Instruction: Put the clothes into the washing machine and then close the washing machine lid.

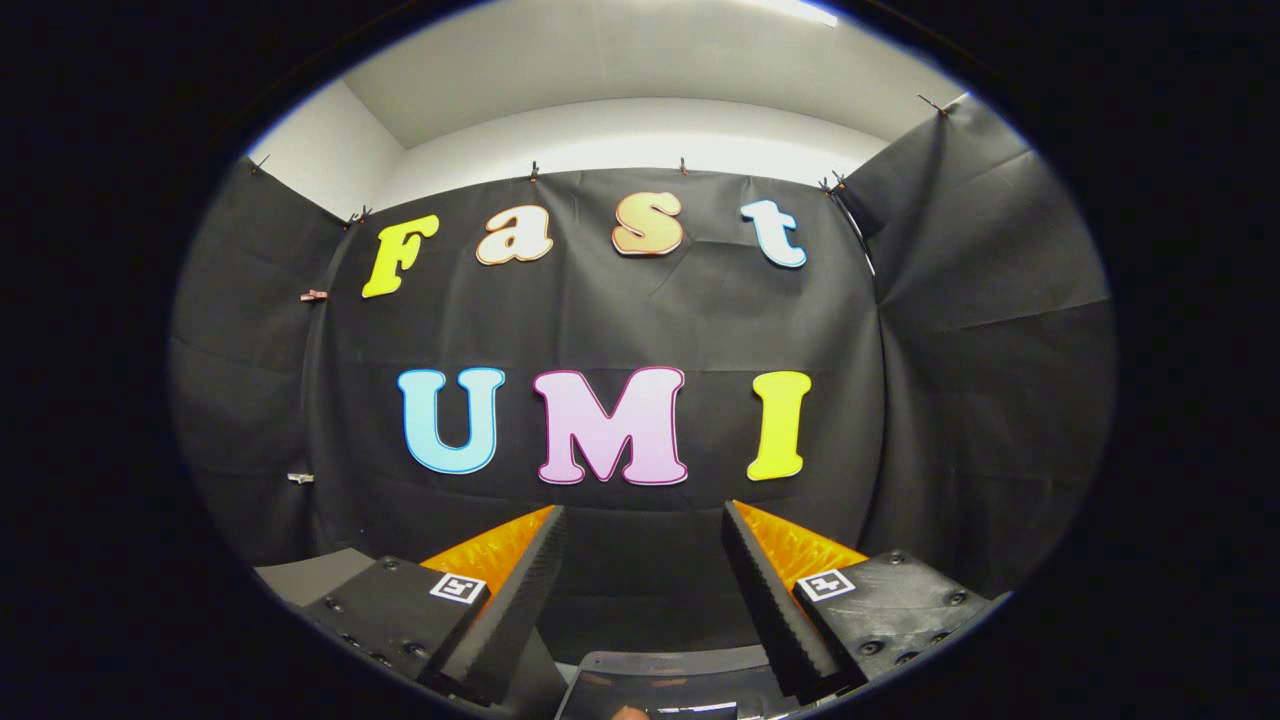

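My gripper (645, 520) is held up, pointing at the booth's black cloth wall. Its two fingers stand wide apart with nothing between them. A dark glossy panel (665, 685), curved along its far edge, shows low down between the bases of the fingers; I cannot tell what it belongs to.
Black cloth wall (620, 320) hangs straight ahead and folds round on both sides, clipped along its top under a white wall and ceiling. A grey flat surface (315, 575) shows beside the left finger's mount.
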### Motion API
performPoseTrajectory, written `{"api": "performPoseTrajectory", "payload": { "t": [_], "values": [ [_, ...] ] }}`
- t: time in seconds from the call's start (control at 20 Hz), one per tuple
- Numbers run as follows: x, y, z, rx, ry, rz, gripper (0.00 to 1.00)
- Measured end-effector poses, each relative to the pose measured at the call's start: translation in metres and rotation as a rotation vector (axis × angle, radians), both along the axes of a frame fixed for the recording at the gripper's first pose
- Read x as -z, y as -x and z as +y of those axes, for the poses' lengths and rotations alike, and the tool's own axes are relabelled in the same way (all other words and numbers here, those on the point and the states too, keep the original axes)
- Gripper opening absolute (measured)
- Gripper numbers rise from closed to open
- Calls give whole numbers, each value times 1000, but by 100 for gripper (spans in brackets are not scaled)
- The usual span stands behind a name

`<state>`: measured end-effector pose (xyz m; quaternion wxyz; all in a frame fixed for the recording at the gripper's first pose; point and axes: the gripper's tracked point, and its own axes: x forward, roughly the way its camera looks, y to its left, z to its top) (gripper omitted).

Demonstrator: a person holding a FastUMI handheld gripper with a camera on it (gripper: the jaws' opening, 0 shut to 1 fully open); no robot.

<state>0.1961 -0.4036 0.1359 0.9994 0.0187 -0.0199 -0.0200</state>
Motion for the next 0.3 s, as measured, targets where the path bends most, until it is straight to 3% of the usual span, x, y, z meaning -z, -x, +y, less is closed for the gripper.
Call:
{"api": "performPoseTrajectory", "payload": {
  "t": [0.3],
  "values": [
    [2, 1, 11, -18, 9, 5, 97]
  ]
}}
